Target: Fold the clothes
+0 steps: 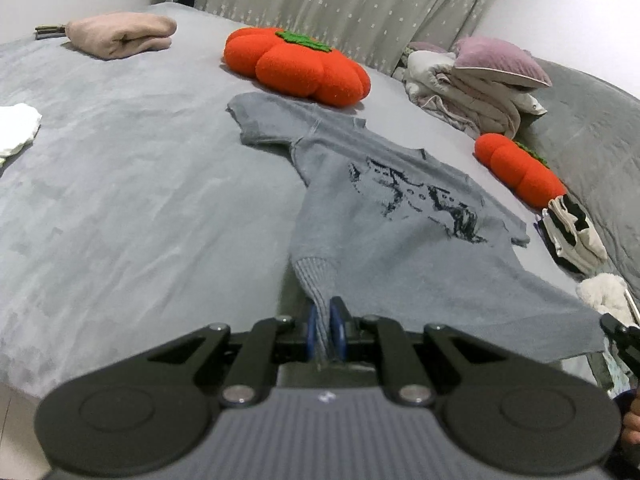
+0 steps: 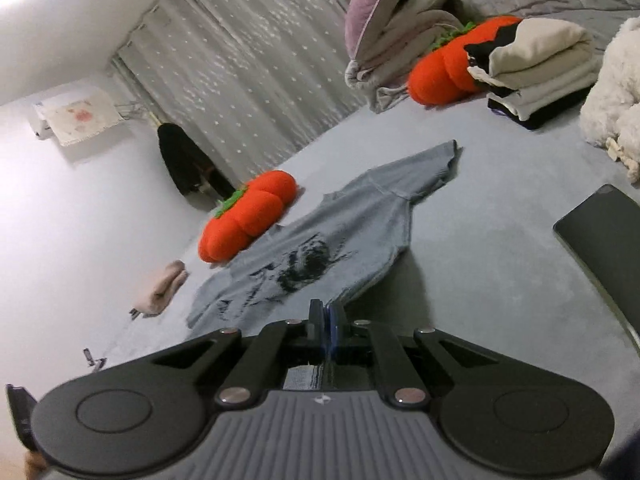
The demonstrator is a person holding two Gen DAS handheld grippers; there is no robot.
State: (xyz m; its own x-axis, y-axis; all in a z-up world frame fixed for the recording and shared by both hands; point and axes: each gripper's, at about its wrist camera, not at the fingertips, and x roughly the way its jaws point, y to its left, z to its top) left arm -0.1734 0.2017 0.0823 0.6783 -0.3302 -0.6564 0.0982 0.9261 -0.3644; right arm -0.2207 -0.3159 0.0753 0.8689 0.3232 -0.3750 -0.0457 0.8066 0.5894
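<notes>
Now the grey T-shirt (image 1: 384, 208) with a dark cat print lies spread face up on the grey bed (image 1: 120, 200), its bottom hem toward both cameras. The left tool (image 1: 327, 320) is closed tight on a bunched fold of the hem, which rises off the bed into its blue pads, and the right tool (image 2: 327, 314) is likewise pinched shut on the hem's other corner. Beyond the shirt sit a large orange pumpkin cushion (image 1: 296, 64), a smaller one (image 1: 520, 168), a folded pink garment (image 1: 120, 36) and a stack of folded clothes (image 2: 536, 76).
</notes>
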